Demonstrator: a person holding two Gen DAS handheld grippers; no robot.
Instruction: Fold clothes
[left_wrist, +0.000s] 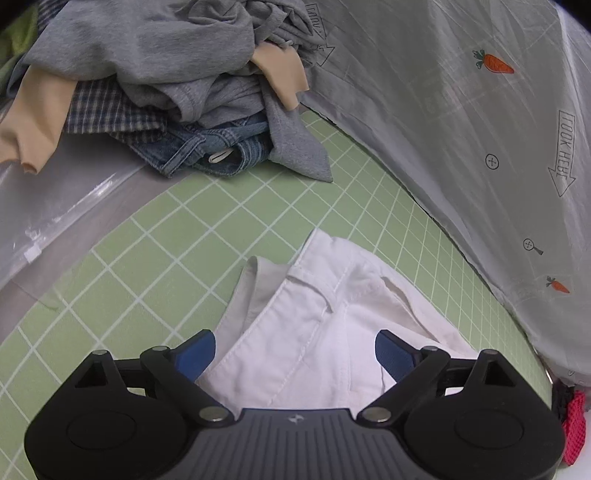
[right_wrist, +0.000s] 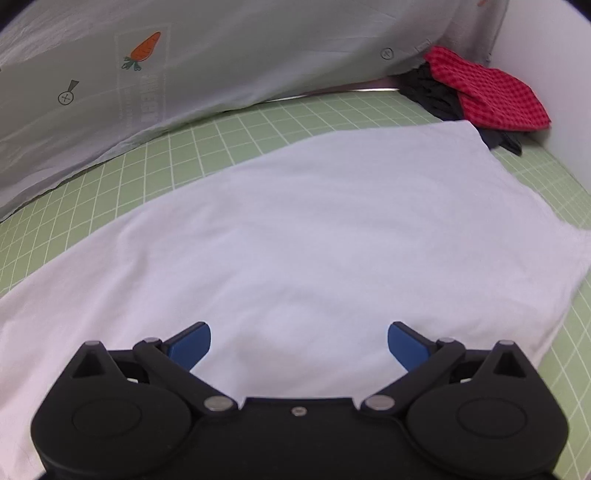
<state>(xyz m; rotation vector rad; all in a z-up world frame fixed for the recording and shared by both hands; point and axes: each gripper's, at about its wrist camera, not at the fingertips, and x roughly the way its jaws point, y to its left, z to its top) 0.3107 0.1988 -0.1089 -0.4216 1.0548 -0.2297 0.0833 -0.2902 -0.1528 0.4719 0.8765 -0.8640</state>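
Left wrist view. Left hand-held gripper (left_wrist: 295, 349) nearest the camera, jaws spread wide, blue pads (left_wrist: 392, 353) apart with nothing pinched between them. A white shirt (left_wrist: 325, 325) lies under and just beyond the pads on the green gridded mat (left_wrist: 192, 236) covering the counter; collar and stitched placket visible, cloth bunched in overlapping layers, collar end pointing far. Whether the pads touch the fabric cannot be told.

Farther out and left: clear plastic bin (left_wrist: 66, 206), rim near the mat edge. A heap of unfolded clothes (left_wrist: 155, 74) sits on it and spills over onto the mat: grey knit, blue-white check, denim with a button, beige pieces. Right side and far: pale printed sheet (left_wrist: 461, 129) with carrot motifs and arrow marks, standing as a backdrop along the mat edge. Near right corner: a bit of red checked cloth (left_wrist: 574, 428).

Right wrist view. Right hand-held gripper (right_wrist: 299, 345) likewise wide, blue pads (right_wrist: 192, 345) apart, holding nothing. Beneath and beyond it the white shirt (right_wrist: 314, 229) spreads flat and smooth across the mat (right_wrist: 184, 155); frame slightly blurred. Far right corner: red checked cloth (right_wrist: 487, 96) lying on a dark garment (right_wrist: 432, 96), just beside the shirt's far corner. Printed sheet (right_wrist: 221, 55) along the far edge.
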